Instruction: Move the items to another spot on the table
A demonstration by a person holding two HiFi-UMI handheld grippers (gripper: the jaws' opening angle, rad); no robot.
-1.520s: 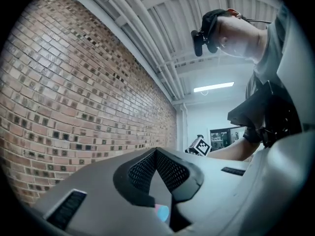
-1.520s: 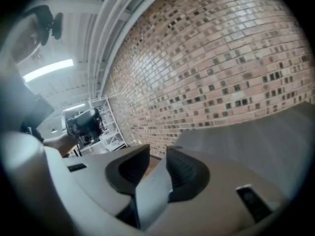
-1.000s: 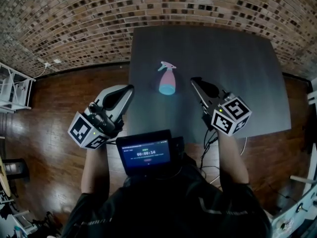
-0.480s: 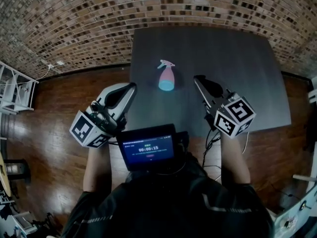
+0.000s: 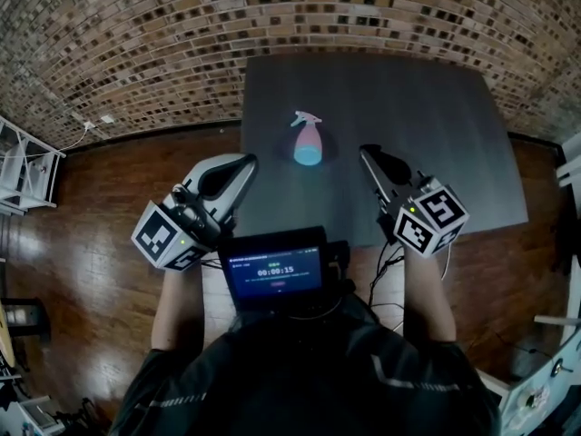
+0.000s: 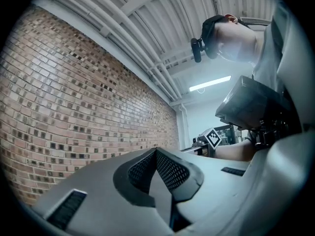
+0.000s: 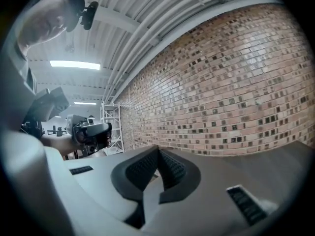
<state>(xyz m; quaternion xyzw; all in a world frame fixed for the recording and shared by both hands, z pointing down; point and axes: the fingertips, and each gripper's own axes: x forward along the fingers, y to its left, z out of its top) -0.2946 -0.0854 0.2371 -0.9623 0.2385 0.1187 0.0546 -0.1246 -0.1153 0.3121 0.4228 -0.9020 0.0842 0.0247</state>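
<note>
Left gripper (image 5: 243, 163) and right gripper (image 5: 366, 154): we're holding both with jaws pressed together, pinching nothing, near the front of the dark table (image 5: 436, 134). Spray bottle (image 5: 308, 142) is sitting on the table between and just beyond them, touching neither. It has a pink body and a bluish bottom, contents unclear. Only the head view is showing the bottle. Both gripper views are catching brick wall (image 7: 236, 92) and ceiling pipes (image 6: 147, 14).
</note>
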